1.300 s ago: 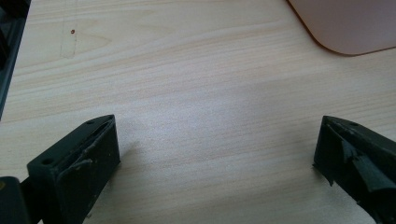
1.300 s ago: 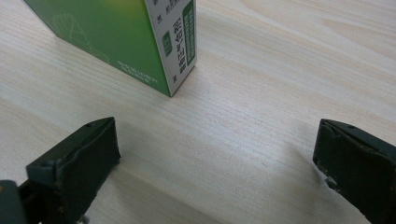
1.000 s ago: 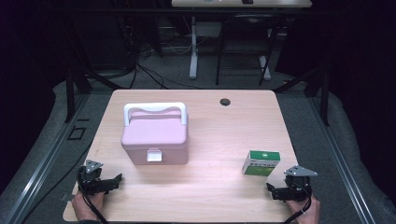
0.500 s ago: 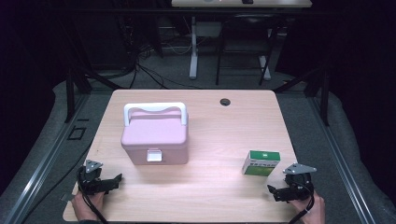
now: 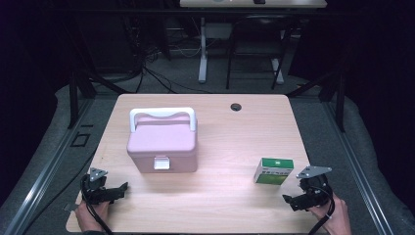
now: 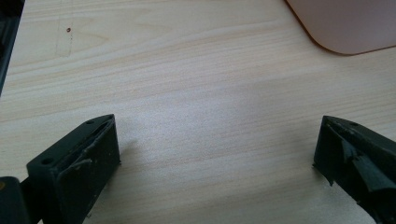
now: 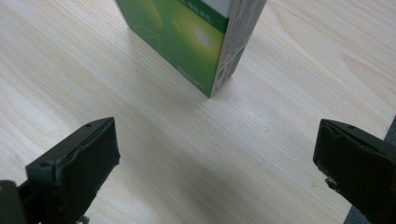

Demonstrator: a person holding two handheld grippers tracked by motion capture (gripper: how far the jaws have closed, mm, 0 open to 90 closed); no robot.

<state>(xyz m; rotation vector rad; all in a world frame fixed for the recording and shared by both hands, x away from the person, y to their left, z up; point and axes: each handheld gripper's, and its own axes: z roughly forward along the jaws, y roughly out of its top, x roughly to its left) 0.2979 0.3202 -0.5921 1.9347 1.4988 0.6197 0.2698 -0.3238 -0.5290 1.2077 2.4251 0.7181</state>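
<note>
A pink box (image 5: 163,145) with a white handle and a white front latch stands on the left half of the wooden table (image 5: 220,132); its corner (image 6: 341,25) appears in the left gripper view. A small green and white carton (image 5: 274,171) stands at the right, and its near corner (image 7: 196,32) fills the top of the right gripper view. My left gripper (image 5: 120,190) rests open near the front left edge, below the pink box. My right gripper (image 5: 289,200) is open at the front right, just beside the carton. Nothing lies between either pair of jaws.
A dark round grommet hole (image 5: 236,106) sits near the table's far edge. Beyond the table are desk legs (image 5: 202,54) and cables on a grey floor. A metal rail (image 5: 44,166) runs along the left side.
The right gripper has shifted slightly toward the front edge. The left gripper, pink box and carton stay where they were.
</note>
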